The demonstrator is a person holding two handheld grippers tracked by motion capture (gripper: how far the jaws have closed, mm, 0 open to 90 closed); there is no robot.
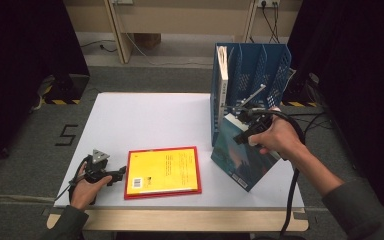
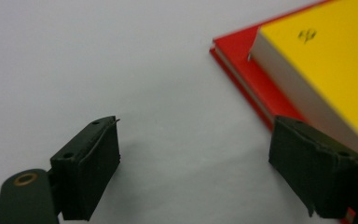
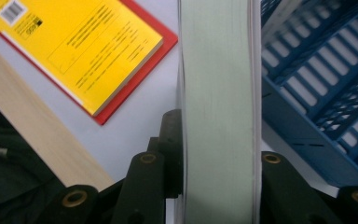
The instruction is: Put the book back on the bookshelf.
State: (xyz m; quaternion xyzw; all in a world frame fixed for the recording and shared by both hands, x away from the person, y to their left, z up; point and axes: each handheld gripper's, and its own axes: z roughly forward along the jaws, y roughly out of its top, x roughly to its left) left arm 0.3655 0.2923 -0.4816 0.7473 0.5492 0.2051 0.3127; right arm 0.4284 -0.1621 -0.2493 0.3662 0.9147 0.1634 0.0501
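Books are being moved into the blue file rack (image 1: 252, 75) at the far right of the white desk (image 1: 145, 120). The right claw (image 1: 245, 131) pinches a teal-covered book (image 1: 240, 157) by its upper edge; in the right gripper view the pale page block (image 3: 216, 116) stands between the two black jaws, both pressed against its covers. The book is tilted, its lower corner down near the desk's front edge and its upper end leaning towards the rack's open front, just beside it. Its long axis runs roughly up and back along the slots, so the next move probably turns on swinging it upright and lining it up with a free compartment; one white-spined book (image 1: 223, 75) already stands in the leftmost one. The right hand is plainly the nearer to the rack. The left claw (image 1: 116, 175) rests low at the desk's front left, jaws spread with nothing between them, just beside the left edge of a yellow book (image 1: 165, 169) lying flat on a red one (image 1: 128, 172), whose corner lies close by one jaw in the left gripper view.
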